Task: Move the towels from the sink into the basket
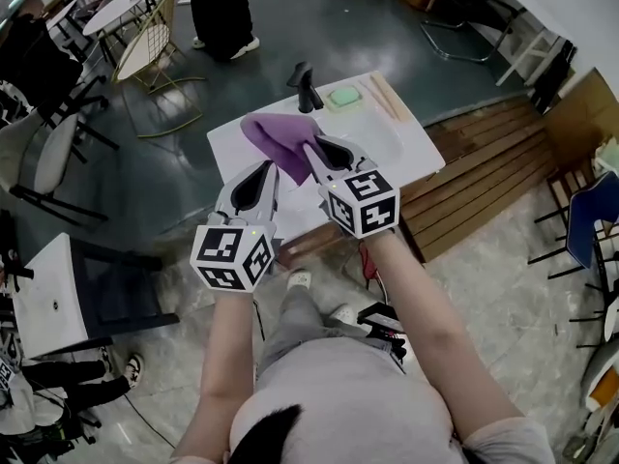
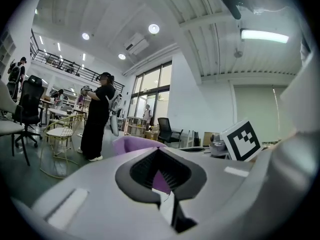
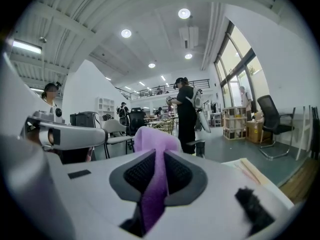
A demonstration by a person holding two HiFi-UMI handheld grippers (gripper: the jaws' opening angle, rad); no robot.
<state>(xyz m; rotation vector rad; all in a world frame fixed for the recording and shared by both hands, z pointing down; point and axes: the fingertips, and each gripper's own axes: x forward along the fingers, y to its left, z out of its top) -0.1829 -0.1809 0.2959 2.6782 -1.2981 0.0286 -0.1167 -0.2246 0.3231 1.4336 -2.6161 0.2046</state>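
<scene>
A purple towel (image 1: 279, 135) hangs above the white counter (image 1: 418, 149), just left of the sink basin (image 1: 375, 135). My right gripper (image 1: 310, 149) is shut on it. In the right gripper view the cloth (image 3: 150, 136) runs up between the dark pads (image 3: 181, 173) and bunches above the tips of that gripper (image 3: 159, 152). My left gripper (image 1: 268, 168) sits close beside the towel's lower left edge, its tips (image 2: 158, 150) together. Purple cloth (image 2: 131, 145) shows beyond them and through the gap between the pads. I cannot tell whether the left jaws pinch any cloth. No basket is in view.
A black faucet (image 1: 305, 87), a green sponge (image 1: 342, 97) and wooden sticks (image 1: 387, 96) sit at the counter's far end. A wooden platform (image 1: 488, 158) lies to the right. A standing person (image 1: 221, 8), a wire chair (image 1: 145, 42) and a white side table (image 1: 48, 298) surround the spot.
</scene>
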